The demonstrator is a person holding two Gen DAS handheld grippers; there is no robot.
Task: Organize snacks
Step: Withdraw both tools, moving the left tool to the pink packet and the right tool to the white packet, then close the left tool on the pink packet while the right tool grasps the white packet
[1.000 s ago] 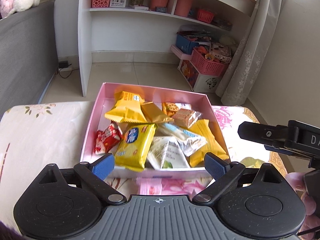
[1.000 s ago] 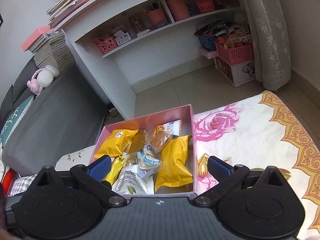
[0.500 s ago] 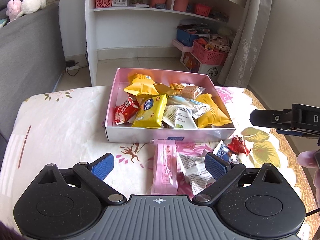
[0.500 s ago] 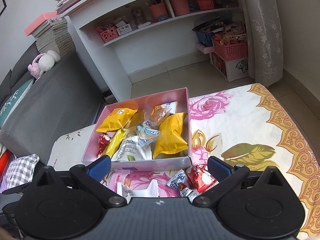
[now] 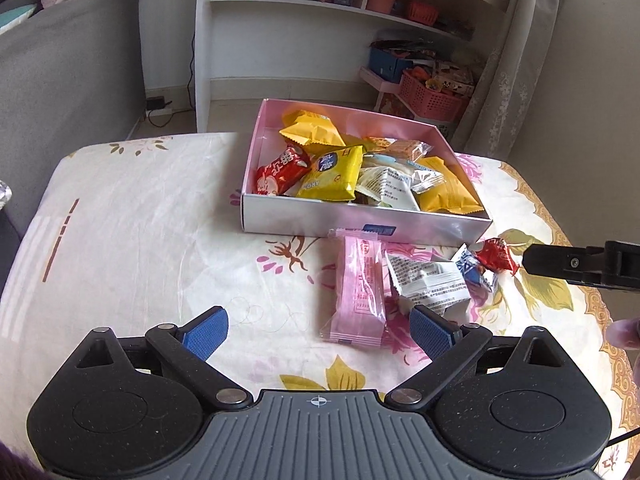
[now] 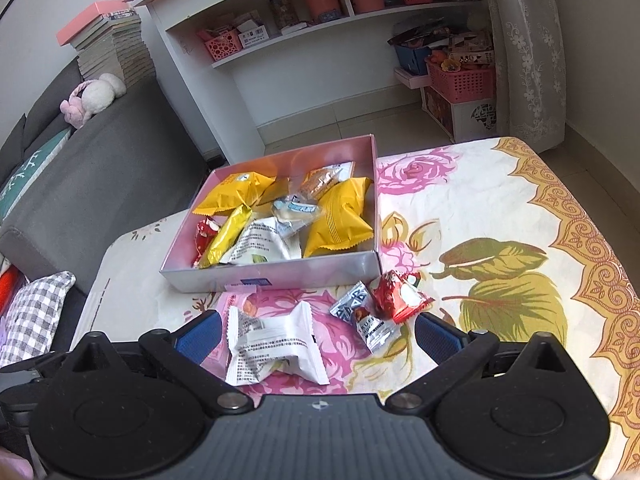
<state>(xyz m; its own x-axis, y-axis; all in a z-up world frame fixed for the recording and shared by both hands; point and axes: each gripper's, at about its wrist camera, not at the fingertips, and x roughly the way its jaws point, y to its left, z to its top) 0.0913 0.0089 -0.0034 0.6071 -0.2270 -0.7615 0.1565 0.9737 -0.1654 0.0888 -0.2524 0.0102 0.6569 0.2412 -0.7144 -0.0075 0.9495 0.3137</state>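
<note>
Flowered bench [image 5: 132, 216] before a white shelf [image 6: 280, 40], pink box [image 5: 360, 224] on it packed with snacks

Four loose snacks lie just in front of the box: a pink packet [image 5: 360, 292], a white packet [image 6: 276, 344], a small blue-and-white wrapper [image 6: 366, 316] and a red candy [image 6: 396, 296]; left gripper [image 5: 318, 328] and right gripper [image 6: 316, 336] both hover above them, fingers spread wide, empty

White shelf unit [image 6: 320, 32], grey sofa [image 6: 100, 152], lace curtain [image 6: 524, 48], tiled floor [image 6: 352, 128], daylight
</note>
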